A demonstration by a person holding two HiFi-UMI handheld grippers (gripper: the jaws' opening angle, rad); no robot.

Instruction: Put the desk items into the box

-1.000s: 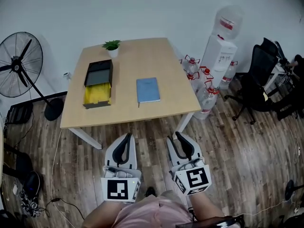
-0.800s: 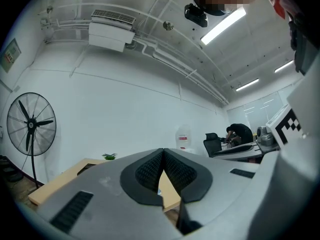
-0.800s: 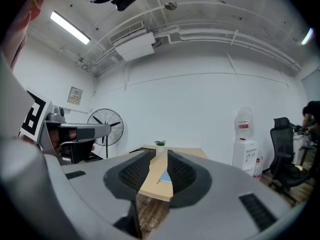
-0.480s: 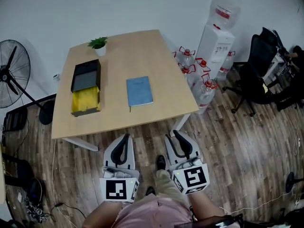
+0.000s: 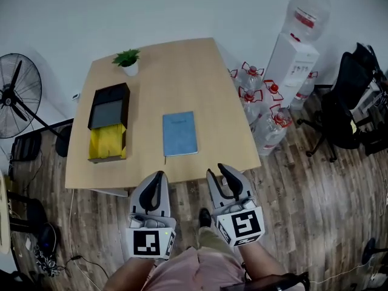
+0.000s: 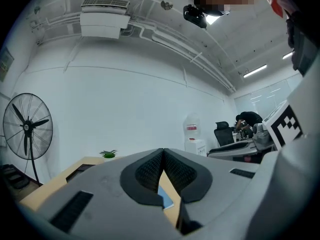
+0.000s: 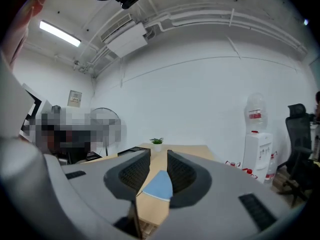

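Head view is showing the left gripper [image 5: 159,176] pressed together, the right gripper [image 5: 217,171] spread, both empty. A blue notebook [image 5: 179,134] is lying near the box [image 5: 108,123].

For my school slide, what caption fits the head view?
Left gripper and right gripper hover before a wooden desk holding a blue notebook, black-and-yellow box and green potted plant.

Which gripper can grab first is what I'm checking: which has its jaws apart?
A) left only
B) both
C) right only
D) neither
C: the right gripper shows a clear gap between its jaws, while the left gripper has its jaws meeting at the tips.
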